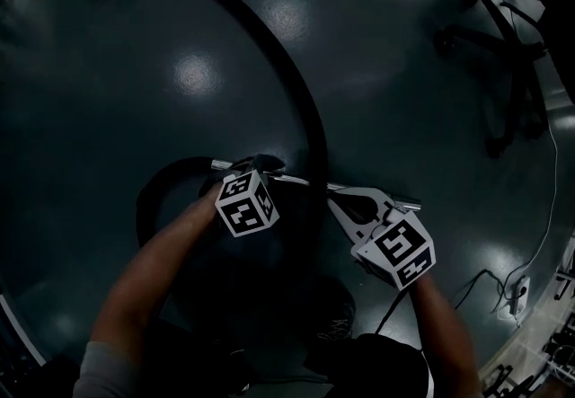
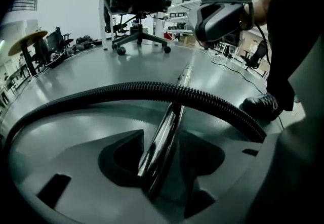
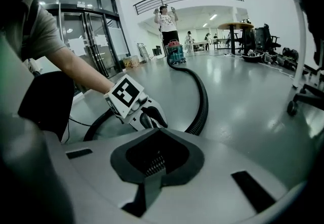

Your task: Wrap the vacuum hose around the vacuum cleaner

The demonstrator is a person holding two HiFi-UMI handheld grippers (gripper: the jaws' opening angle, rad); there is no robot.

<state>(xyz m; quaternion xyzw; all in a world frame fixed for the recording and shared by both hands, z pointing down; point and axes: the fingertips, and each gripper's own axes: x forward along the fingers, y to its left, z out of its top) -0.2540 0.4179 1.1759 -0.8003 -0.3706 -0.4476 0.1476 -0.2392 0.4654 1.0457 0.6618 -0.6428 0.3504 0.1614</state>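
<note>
Nothing is wrapped yet: hose (image 1: 286, 59) lies on floor (image 1: 117, 37). Left gripper (image 2: 159, 160) fingers apart around wand (image 2: 164, 127); right gripper (image 3: 157, 160) fingers closed, empty.

The left gripper (image 1: 262, 164) and right gripper (image 1: 346, 203) have pale grey shells, each bearing a cube of black-and-white square markers. Below the left marker cube (image 1: 247, 204) shows a grey short sleeve (image 1: 101, 367). To that cube's lower right is a dark laced shoe (image 1: 334, 322), and further right a thin black cable (image 1: 388, 313). The trousers (image 2: 286, 51) are dark.
</note>
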